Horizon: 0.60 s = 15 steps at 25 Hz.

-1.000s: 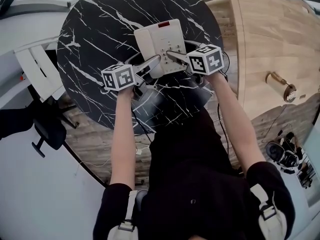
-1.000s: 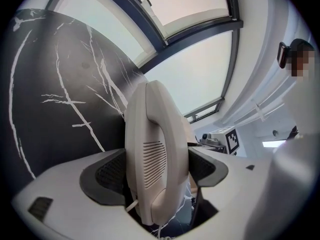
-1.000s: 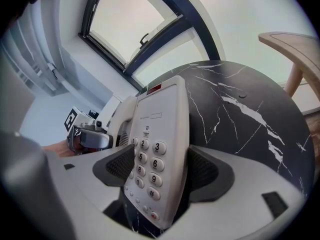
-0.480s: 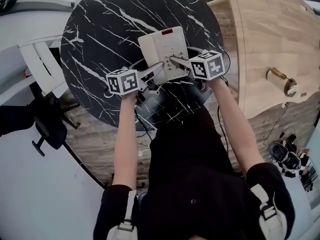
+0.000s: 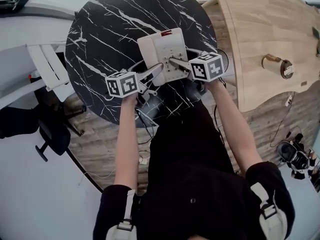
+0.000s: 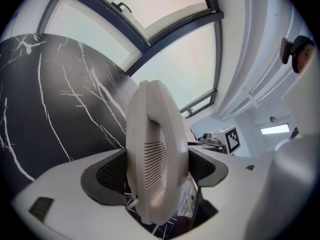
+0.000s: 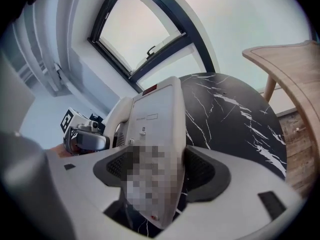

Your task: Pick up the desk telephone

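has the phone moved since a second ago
Yes. The desk telephone has shifted slightly toward the near edge of the black marble table.

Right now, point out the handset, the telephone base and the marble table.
handset point(image 6: 155, 156), left gripper view, on its slotted grille.
telephone base point(image 7: 159, 113), right gripper view, on its upper face.
marble table point(image 5: 107, 31), head view, on bare top.

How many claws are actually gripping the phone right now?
2. The left claw is shut on the handset, on the phone's left side. The right claw is shut on the telephone base along its right edge. Neither grip is hidden.
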{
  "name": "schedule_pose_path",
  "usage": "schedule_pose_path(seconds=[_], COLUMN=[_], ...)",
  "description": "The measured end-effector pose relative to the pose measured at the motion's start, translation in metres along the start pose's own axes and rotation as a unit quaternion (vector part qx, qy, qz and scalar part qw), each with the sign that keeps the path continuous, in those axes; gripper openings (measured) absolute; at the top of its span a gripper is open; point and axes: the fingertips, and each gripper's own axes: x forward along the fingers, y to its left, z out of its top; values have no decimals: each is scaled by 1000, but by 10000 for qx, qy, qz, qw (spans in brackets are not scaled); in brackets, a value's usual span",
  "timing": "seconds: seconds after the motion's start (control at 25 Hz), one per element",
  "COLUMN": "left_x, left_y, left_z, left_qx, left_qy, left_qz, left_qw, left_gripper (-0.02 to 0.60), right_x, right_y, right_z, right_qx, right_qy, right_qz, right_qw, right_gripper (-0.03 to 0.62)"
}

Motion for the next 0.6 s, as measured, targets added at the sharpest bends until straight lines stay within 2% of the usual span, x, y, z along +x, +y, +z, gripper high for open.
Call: schedule_pose_path(seconds=[0.32,0.6], left_x=[-5,-9], left_y=[-48,-98], left_z=[13,34], left_qx=[630,1190], left_qy=[-123,-247], left_qz=[-109,-267], left_qw=[9979,9922], left_gripper=[385,385], right_x=[-49,-96], right_y=[12,24], right_z=[12,38], right_qx=[92,-163], right_qy=[-636,-1178], right_qz=[-134,-297], right_qw=[9978,9925], right_gripper=[328,328])
